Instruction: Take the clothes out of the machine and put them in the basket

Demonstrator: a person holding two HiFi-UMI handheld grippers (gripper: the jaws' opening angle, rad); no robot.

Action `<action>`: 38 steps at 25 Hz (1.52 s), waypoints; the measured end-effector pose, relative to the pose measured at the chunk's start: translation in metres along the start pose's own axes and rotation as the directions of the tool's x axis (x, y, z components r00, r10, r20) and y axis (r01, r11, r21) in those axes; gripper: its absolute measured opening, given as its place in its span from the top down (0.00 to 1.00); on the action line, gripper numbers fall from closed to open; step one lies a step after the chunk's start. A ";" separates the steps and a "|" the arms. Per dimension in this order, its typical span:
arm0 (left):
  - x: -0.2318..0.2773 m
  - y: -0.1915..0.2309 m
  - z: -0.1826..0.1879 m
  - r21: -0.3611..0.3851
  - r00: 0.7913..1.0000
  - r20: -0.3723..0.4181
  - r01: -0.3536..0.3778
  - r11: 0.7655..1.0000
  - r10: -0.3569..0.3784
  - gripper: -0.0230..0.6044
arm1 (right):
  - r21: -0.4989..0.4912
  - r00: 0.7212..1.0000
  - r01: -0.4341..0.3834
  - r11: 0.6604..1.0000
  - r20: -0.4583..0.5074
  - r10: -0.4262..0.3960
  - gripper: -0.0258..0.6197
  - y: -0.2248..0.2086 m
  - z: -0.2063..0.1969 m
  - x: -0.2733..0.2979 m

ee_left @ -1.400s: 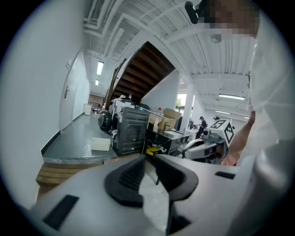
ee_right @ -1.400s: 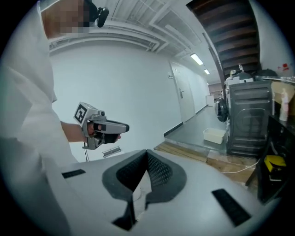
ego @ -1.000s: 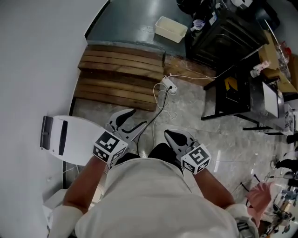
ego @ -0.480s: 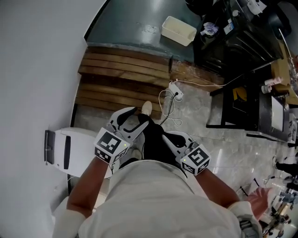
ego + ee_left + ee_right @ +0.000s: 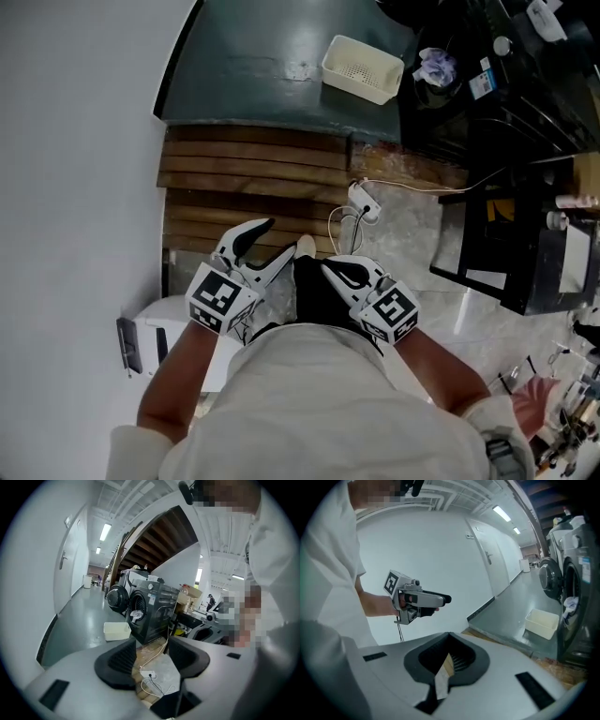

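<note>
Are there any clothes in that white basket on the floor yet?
No, in the head view the white basket shows only its bare perforated bottom.

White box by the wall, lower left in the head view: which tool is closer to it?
Left. The left tool is just up and right of the white box, that forearm crossing over it. The right tool sits farther right, beyond the left one.

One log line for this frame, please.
left gripper: open, empty | right gripper: shut, empty | clothes: in machine | basket: empty, beside machine | stage: nothing picked yet
</note>
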State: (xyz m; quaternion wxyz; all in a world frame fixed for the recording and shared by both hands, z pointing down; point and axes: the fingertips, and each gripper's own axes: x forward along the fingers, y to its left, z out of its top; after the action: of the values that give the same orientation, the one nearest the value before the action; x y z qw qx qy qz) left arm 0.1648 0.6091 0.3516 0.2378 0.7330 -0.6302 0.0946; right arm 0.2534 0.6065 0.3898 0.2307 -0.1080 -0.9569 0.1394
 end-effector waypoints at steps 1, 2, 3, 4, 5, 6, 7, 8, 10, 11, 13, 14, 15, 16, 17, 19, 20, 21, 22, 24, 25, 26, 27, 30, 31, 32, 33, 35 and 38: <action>0.010 0.009 0.016 0.013 1.000 -0.009 0.000 1.000 0.001 0.62 | 0.002 1.000 0.004 1.000 0.003 -0.004 0.96 -0.015 0.014 0.003; 0.018 0.017 0.033 0.026 1.000 -0.014 0.001 1.000 -0.001 0.62 | 0.007 1.000 0.008 1.000 0.005 -0.009 0.96 -0.029 0.027 0.004; 0.026 0.023 0.050 0.038 1.000 -0.014 0.005 0.999 -0.005 0.62 | 0.016 1.000 0.013 1.000 0.008 -0.013 0.96 -0.041 0.039 0.005; 0.032 0.029 0.066 0.049 1.000 -0.012 0.009 0.999 -0.008 0.62 | 0.022 1.000 0.017 1.000 0.010 -0.018 0.96 -0.051 0.051 0.005; 0.037 0.035 0.082 0.057 1.000 -0.010 0.012 0.998 -0.011 0.62 | 0.025 1.000 0.021 0.999 0.014 -0.022 0.96 -0.060 0.063 0.005; 0.043 0.041 0.096 0.060 1.000 -0.007 0.015 0.998 -0.015 0.62 | 0.024 1.000 0.025 0.999 0.018 -0.025 0.96 -0.068 0.075 0.005; 0.048 0.047 0.108 0.059 1.000 -0.006 0.019 0.998 -0.018 0.62 | 0.023 0.999 0.029 0.999 0.022 -0.029 0.96 -0.075 0.085 0.005; 0.052 0.052 0.118 0.058 1.000 -0.006 0.022 0.998 -0.022 0.62 | 0.024 0.999 0.033 0.999 0.025 -0.034 0.96 -0.081 0.094 0.004; 0.062 0.062 0.134 0.060 0.999 -0.012 0.032 0.998 -0.032 0.62 | 0.040 0.998 0.050 0.998 0.029 -0.051 0.96 -0.094 0.106 0.004; 0.067 0.067 0.141 0.063 0.999 -0.016 0.041 0.997 -0.040 0.63 | 0.051 0.998 0.059 0.997 0.029 -0.061 0.96 -0.099 0.110 0.005; 0.079 0.078 0.152 0.069 0.998 -0.022 0.061 0.996 -0.060 0.63 | 0.067 0.996 0.078 0.995 0.027 -0.080 0.96 -0.110 0.117 0.008; 0.086 0.084 0.156 0.072 0.997 -0.026 0.074 0.995 -0.073 0.63 | 0.075 0.996 0.086 0.993 0.025 -0.088 0.96 -0.116 0.120 0.011; 0.094 0.091 0.160 0.075 0.996 -0.031 0.089 0.993 -0.087 0.63 | 0.084 0.995 0.094 0.992 0.022 -0.096 0.96 -0.121 0.122 0.014; 0.102 0.097 0.163 0.076 0.994 -0.038 0.106 0.991 -0.104 0.63 | 0.095 0.994 0.103 0.990 0.018 -0.105 0.96 -0.127 0.124 0.017; 0.111 0.104 0.167 0.078 0.992 -0.045 0.124 0.989 -0.121 0.63 | 0.106 0.993 0.116 0.988 0.014 -0.118 0.96 -0.135 0.126 0.021; 0.131 0.122 0.178 0.082 0.985 -0.058 0.165 0.983 -0.160 0.63 | 0.128 0.988 0.150 0.980 0.009 -0.153 0.96 -0.153 0.135 0.030; 0.141 0.131 0.185 0.086 0.981 -0.066 0.189 0.978 -0.183 0.63 | 0.138 0.985 0.172 0.975 0.008 -0.175 0.96 -0.164 0.142 0.035; 0.151 0.140 0.193 0.091 0.975 -0.076 0.215 0.972 -0.208 0.63 | 0.151 0.980 0.197 0.969 0.006 -0.200 0.96 -0.174 0.150 0.039; 0.161 0.149 0.201 0.100 0.968 -0.087 0.243 0.965 -0.235 0.63 | 0.166 0.974 0.224 0.960 0.006 -0.229 0.96 -0.185 0.160 0.045; 0.178 0.171 0.222 0.127 0.950 -0.113 0.306 0.944 -0.292 0.63 | 0.197 0.957 0.282 0.939 0.007 -0.289 0.96 -0.207 0.183 0.058; 0.187 0.182 0.233 0.144 0.939 -0.127 0.336 0.931 -0.320 0.63 | 0.210 0.948 0.309 0.928 0.008 -0.318 0.96 -0.216 0.195 0.067; 0.195 0.195 0.242 0.158 0.929 -0.139 0.364 0.918 -0.344 0.63 | 0.220 0.939 0.333 0.917 0.008 -0.343 0.96 -0.226 0.206 0.075; 0.203 0.207 0.251 0.170 0.918 -0.152 0.389 0.905 -0.366 0.63 | 0.229 0.931 0.354 0.907 0.007 -0.365 0.96 -0.235 0.217 0.084; 0.226 0.238 0.276 0.198 0.879 -0.194 0.471 0.860 -0.436 0.63 | 0.269 0.900 0.420 0.867 0.000 -0.436 0.96 -0.259 0.250 0.107; 0.231 0.246 0.284 0.209 0.862 -0.211 0.499 0.841 -0.460 0.63 | 0.286 0.888 0.441 0.851 -0.001 -0.460 0.96 -0.264 0.262 0.113; 0.237 0.253 0.291 0.220 0.846 -0.231 0.527 0.821 -0.481 0.63 | 0.302 0.876 0.459 0.835 0.000 -0.482 0.96 -0.269 0.274 0.120; 0.242 0.259 0.297 0.230 0.829 -0.252 0.552 0.802 -0.499 0.63 | 0.315 0.865 0.475 0.822 0.003 -0.501 0.96 -0.273 0.286 0.125; 0.254 0.268 0.309 0.246 0.799 -0.287 0.595 0.765 -0.529 0.62 | 0.335 0.847 0.499 0.799 0.008 -0.532 0.96 -0.281 0.305 0.135; 0.277 0.275 0.319 0.253 0.768 -0.321 0.633 0.731 -0.554 0.61 | 0.357 0.827 0.521 0.775 0.013 -0.561 0.96 -0.289 0.322 0.142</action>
State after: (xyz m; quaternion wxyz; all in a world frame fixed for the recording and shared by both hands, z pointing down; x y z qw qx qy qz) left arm -0.1008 0.1912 0.2587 0.1917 0.9108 -0.3030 0.2047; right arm -0.0635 0.3045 0.2647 0.2187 0.2217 -0.9206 0.2357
